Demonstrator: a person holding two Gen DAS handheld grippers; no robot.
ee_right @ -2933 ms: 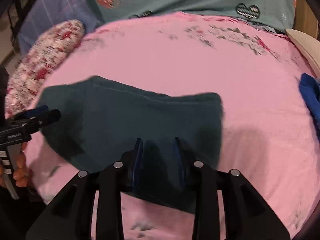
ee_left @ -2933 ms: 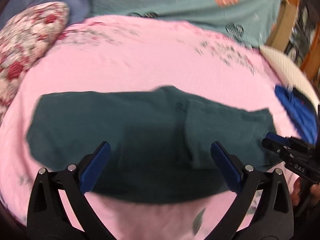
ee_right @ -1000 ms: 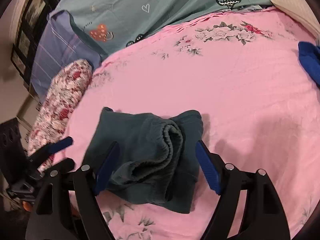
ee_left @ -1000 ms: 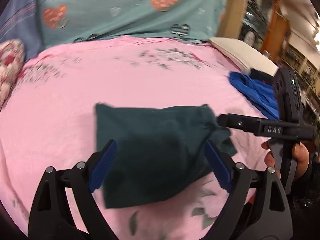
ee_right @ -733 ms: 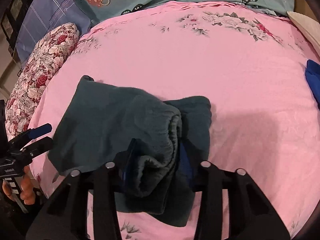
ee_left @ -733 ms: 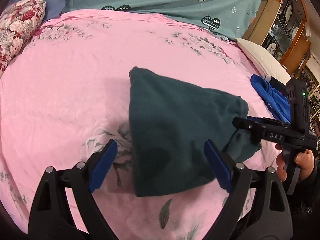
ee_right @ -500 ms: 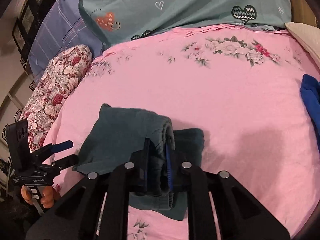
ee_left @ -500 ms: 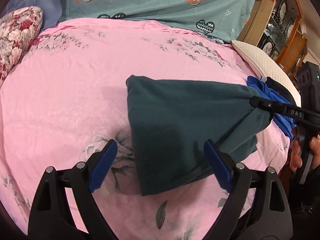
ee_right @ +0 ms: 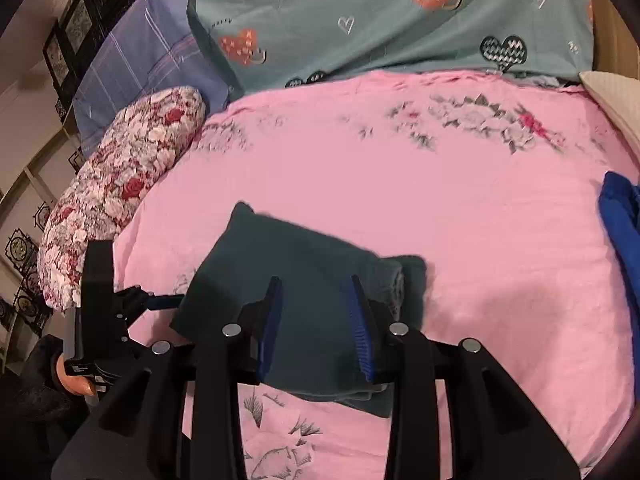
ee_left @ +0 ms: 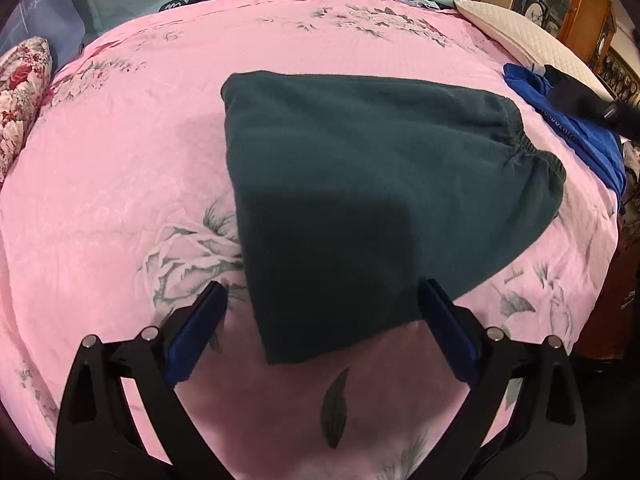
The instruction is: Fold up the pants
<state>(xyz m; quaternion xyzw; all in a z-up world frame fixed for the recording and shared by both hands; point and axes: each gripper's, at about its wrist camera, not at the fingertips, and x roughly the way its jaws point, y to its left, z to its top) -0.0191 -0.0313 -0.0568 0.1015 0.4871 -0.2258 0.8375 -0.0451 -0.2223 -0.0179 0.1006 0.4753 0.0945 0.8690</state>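
The dark green pants (ee_left: pixel 360 184) lie folded in a compact bundle on the pink floral bedsheet (ee_left: pixel 120 168), elastic waistband at the right edge. My left gripper (ee_left: pixel 320 320) is open and empty, its blue pads either side of the bundle's near edge. In the right wrist view the pants (ee_right: pixel 304 280) lie just beyond my right gripper (ee_right: pixel 314 312), which is open with a moderate gap and holds nothing. The left gripper (ee_right: pixel 160 302) shows there at the pants' left side.
A blue garment (ee_left: pixel 576 128) and a dark item lie at the bed's right edge, also seen in the right wrist view (ee_right: pixel 622 232). A floral bolster (ee_right: pixel 120 200), a plaid pillow (ee_right: pixel 148 64), a teal heart-print quilt (ee_right: pixel 380 20) and a white pillow (ee_left: pixel 520 32) line the back.
My right gripper has let go of the pants' waistband and opened. The bundle now rests flat on the sheet. The left gripper stays open near it.
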